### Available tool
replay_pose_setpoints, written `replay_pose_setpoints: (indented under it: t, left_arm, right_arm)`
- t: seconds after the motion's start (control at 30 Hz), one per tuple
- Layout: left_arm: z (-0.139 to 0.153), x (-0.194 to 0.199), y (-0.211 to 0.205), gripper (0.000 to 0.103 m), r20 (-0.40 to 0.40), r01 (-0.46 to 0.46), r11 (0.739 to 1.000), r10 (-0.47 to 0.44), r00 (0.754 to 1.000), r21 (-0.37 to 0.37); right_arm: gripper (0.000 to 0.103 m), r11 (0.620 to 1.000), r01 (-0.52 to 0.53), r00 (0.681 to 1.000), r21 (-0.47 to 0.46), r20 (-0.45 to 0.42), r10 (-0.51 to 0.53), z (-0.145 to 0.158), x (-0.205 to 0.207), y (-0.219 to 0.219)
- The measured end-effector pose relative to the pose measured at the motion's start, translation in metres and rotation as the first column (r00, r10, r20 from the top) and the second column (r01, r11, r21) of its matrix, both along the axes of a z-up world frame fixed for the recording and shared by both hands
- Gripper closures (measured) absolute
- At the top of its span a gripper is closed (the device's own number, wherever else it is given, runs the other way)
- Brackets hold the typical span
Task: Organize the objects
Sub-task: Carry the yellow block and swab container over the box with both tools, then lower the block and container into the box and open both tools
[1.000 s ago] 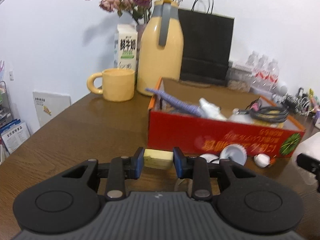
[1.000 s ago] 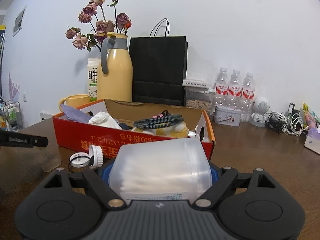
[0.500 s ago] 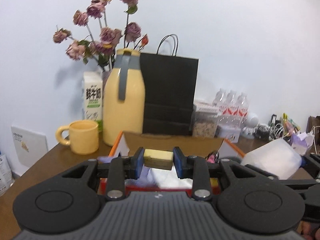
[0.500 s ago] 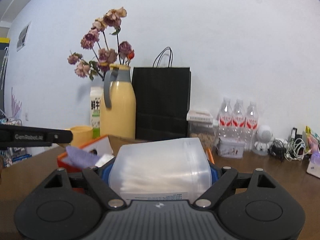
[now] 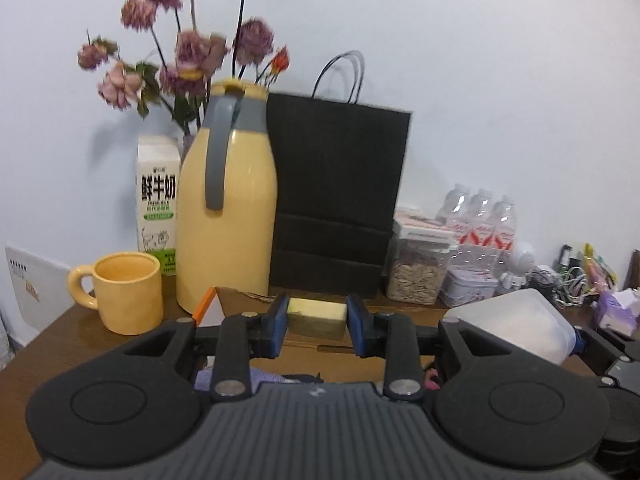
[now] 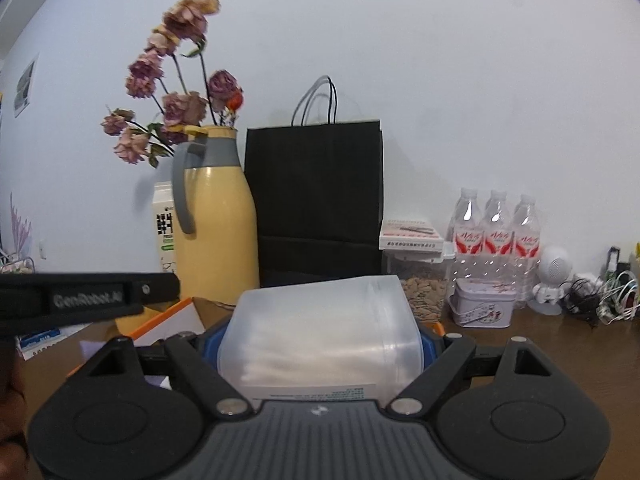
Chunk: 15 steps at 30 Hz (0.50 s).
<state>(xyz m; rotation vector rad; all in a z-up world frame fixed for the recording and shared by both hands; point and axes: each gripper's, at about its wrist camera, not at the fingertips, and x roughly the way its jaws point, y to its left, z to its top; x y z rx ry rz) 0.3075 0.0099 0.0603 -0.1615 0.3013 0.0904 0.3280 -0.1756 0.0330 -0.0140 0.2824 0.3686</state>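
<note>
Both loads lifted; only left wrist view shows yellow block [image 5: 317, 317].

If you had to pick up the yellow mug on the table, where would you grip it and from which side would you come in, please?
Take the yellow mug by its wall at the open rim, one finger inside and one outside, coming from above. It stands upright with its mouth open and bare. Its loop handle sticks out to the left in the left wrist view and looks harder to clamp; the tall yellow jug crowds its right side.
</note>
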Motion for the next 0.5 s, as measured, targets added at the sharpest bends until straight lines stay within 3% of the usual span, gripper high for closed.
replay_pose_setpoints:
  t: [0.2, 0.5]
  left_arm:
    - [-0.018, 0.042, 0.01, 0.072, -0.095, -0.014, 0.999, 0.011, 0.995, -0.036]
    - [-0.032, 0.052, 0.015, 0.068, -0.139, -0.013, 1.0, 0.009, 0.99, -0.023]
  right_arm:
    - [0.019, 1.0, -0.008, 0.997, 0.02, -0.072, 0.009, -0.019, 0.037, 0.008]
    - [0.019, 1.0, -0.002, 0.994, 0.002, -0.108, 0.002, -0.032, 0.048, 0.013]
